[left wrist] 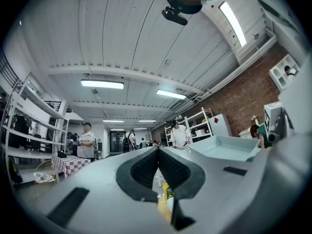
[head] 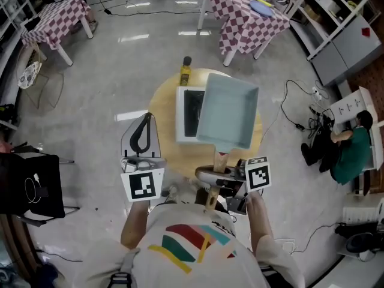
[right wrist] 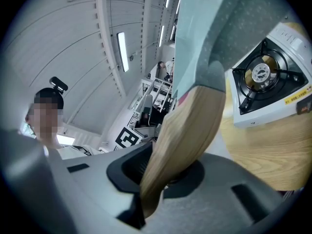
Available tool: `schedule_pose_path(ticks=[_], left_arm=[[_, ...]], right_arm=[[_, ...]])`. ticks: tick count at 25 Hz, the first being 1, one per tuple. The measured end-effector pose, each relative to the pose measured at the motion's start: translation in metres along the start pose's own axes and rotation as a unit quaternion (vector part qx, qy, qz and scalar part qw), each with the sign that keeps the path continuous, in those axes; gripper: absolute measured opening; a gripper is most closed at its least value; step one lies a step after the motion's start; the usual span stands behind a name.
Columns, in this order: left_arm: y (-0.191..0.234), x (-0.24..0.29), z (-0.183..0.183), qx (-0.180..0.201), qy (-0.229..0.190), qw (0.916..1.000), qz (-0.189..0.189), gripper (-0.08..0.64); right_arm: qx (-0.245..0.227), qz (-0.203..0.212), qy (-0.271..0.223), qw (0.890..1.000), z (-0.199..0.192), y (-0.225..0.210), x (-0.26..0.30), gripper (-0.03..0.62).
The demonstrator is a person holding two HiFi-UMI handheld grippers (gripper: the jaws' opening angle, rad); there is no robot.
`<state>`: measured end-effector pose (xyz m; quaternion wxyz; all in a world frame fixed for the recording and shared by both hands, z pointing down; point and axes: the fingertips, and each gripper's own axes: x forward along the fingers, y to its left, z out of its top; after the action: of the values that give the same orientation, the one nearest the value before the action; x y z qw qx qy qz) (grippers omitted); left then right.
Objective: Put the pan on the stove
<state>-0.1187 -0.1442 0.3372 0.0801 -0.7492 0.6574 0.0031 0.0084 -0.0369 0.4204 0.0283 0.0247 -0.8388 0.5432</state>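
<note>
A pale blue square pan [head: 227, 114] hangs tilted over the right half of a white single-burner stove [head: 185, 116] on a round wooden table [head: 162, 104]. My right gripper [head: 219, 176] is shut on the pan's wooden handle [head: 221, 161]. In the right gripper view the handle [right wrist: 187, 130] runs up out of my right gripper [right wrist: 165, 174] to the pan [right wrist: 214, 28], with the stove's burner [right wrist: 263, 77] beyond and below. My left gripper [head: 146, 117] is off the table's left edge, shut and holding nothing; its pads meet in the left gripper view [left wrist: 157, 152].
A yellow bottle with a dark cap [head: 185, 72] stands at the table's far edge behind the stove. Checkered tables [head: 240, 11] [head: 54, 20] stand at the back. A person in green [head: 348, 149] sits at the right near floor cables. A black bag [head: 30, 188] is at the left.
</note>
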Motion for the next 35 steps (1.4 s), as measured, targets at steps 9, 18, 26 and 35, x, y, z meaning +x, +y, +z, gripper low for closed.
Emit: schedule_pose_path(ticks=[9,18,26,35], left_arm=[[-0.031,0.046,0.008,0.015,-0.002,0.9990,0.042,0.005],[-0.067,0.062,0.002,0.049,0.018,0.9958,0.076,0.006],[-0.066,0.078,0.001,0.047,0.029,0.9967,0.060,0.005],[-0.047,0.102,0.009,0.047,0.001,0.9978,0.047,0.006]], right_arm=[[-0.010,0.025,0.044,0.999,0.042,-0.017,-0.026,0.046],[-0.018,0.049,0.094,0.994,0.052,-0.033,-0.043,0.043],[-0.019,0.063,0.098,0.993,0.056,-0.026,-0.037,0.046],[-0.020,0.051,0.080,0.995,0.074,-0.034,-0.029,0.046]])
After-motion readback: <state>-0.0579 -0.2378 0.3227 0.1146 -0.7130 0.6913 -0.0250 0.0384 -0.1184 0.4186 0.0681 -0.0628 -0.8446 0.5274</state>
